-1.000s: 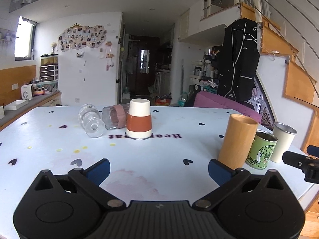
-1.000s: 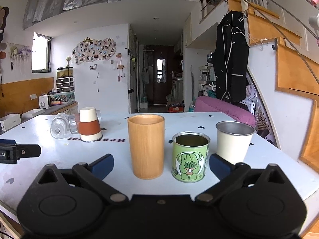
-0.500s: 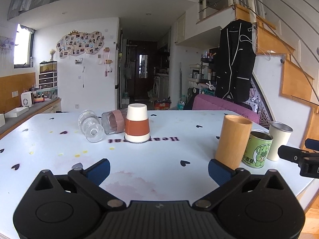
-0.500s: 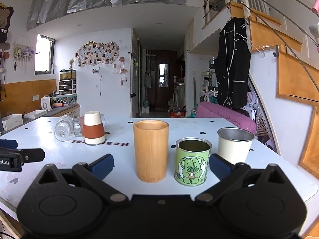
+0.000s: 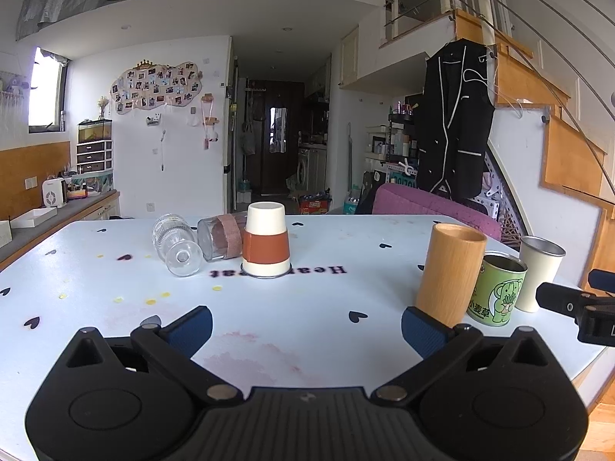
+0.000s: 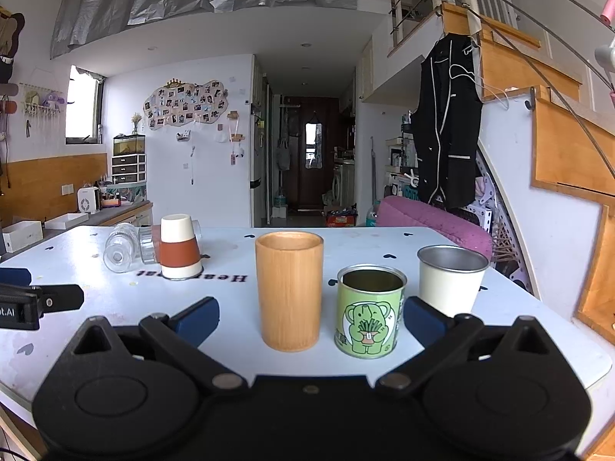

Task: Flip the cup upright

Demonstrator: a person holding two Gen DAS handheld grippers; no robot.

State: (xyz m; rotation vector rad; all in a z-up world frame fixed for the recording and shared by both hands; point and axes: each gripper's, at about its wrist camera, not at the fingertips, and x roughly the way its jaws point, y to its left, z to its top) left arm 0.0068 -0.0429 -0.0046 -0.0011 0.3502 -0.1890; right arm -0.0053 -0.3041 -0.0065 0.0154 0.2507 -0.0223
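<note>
**White paper, brown sleeve: cup mouth-down**

White-and-brown paper cup (image 5: 266, 245) stands inverted mid-table, axis vertical, base up, rim on the table (image 5: 307, 319). My left view shows a grey ring at its rim; my right view does not resolve it. Just behind-left lie a ribbed glass (image 5: 175, 244) and a sleeved glass (image 5: 221, 236), partly hidden by the cup. Wooden cup (image 6: 289, 290), green tin (image 6: 369, 311), metal cup (image 6: 449, 282) stand upright. Left gripper (image 5: 306, 324) and right gripper (image 6: 311, 317): fingers spread, holding nothing.
</note>
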